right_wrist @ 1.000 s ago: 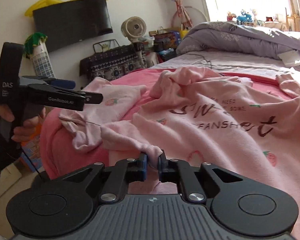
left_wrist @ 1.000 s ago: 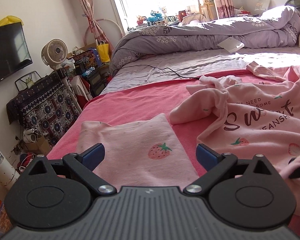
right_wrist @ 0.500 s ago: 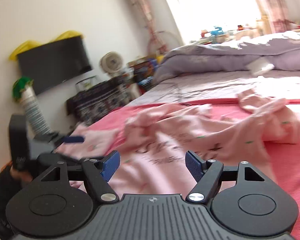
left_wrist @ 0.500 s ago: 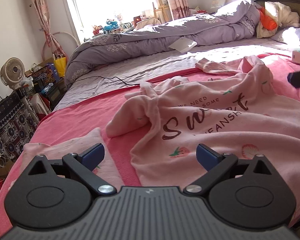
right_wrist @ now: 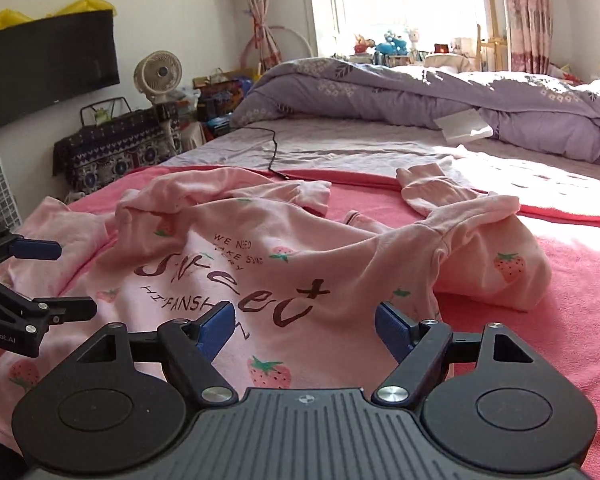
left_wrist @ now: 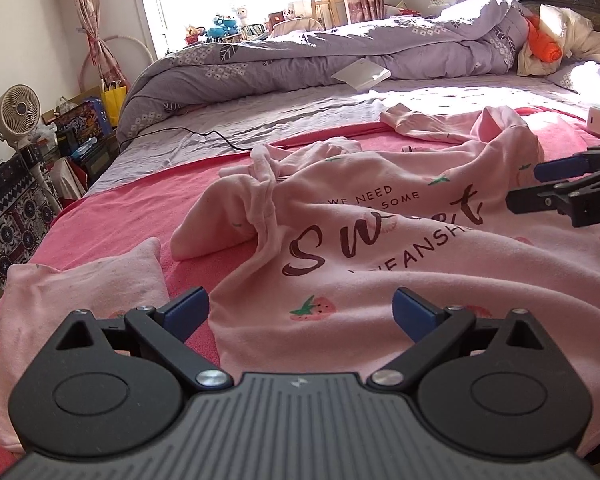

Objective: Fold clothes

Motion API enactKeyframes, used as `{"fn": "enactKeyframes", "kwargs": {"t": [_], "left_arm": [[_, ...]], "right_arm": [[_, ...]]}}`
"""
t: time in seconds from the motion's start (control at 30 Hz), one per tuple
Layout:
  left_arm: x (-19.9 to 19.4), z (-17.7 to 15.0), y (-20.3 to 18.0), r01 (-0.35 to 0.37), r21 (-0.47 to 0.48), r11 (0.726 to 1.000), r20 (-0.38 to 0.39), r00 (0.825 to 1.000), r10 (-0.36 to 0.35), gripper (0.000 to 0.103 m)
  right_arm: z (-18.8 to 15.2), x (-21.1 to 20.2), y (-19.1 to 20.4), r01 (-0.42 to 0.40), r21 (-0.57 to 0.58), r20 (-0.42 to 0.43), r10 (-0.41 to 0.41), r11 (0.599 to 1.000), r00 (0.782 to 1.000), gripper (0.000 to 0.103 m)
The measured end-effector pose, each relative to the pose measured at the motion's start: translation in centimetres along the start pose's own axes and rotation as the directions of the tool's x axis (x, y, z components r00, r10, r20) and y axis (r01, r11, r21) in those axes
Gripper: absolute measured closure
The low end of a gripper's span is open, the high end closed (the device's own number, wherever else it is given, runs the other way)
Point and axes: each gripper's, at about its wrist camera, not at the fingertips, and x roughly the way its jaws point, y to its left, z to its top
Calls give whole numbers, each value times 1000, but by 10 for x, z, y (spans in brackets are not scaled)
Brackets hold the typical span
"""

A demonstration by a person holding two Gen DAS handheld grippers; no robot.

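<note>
A pink strawberry-print top point(left_wrist: 380, 240) point(right_wrist: 260, 264) with dark lettering lies crumpled on the pink bed cover point(left_wrist: 112, 216) point(right_wrist: 580, 280). A folded pink garment point(left_wrist: 80, 296) point(right_wrist: 60, 224) lies to its left. My left gripper point(left_wrist: 302, 312) hovers open over the top's near hem, nothing between its fingers. My right gripper point(right_wrist: 305, 328) also stands open above the top's lower front. Each gripper shows in the other's view: the right gripper point(left_wrist: 556, 184) at the right edge, the left gripper point(right_wrist: 36, 276) at the left edge. One sleeve point(right_wrist: 432, 188) stretches toward the far side.
A rumpled purple duvet point(left_wrist: 340, 56) point(right_wrist: 460, 92) and a white booklet point(left_wrist: 360, 74) point(right_wrist: 462, 126) lie at the far side of the bed. A black cable point(left_wrist: 204, 136) point(right_wrist: 274, 148) runs across the grey sheet. A fan point(left_wrist: 16, 114) point(right_wrist: 158, 74) and a patterned-cloth-covered stand point(right_wrist: 116, 152) flank the bed's left.
My right gripper let go of the pink fabric, opened and rose over the top. My left gripper swung right from the folded garment to the top's near hem.
</note>
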Motion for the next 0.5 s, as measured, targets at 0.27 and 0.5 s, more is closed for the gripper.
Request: {"fn": "enactKeyframes", "kwargs": {"t": [0.27,0.5], "left_arm": [[15,-5,-5,6,-13,1000,-50,999,-7,3],[18,-12,-2,16,-18,1000,-65,998,-18,3]], "right_arm": [[38,54,-74,92,368,-98,-59,925,993,87],[32,1,-81,208,300,36,-229,931,973,93]]}}
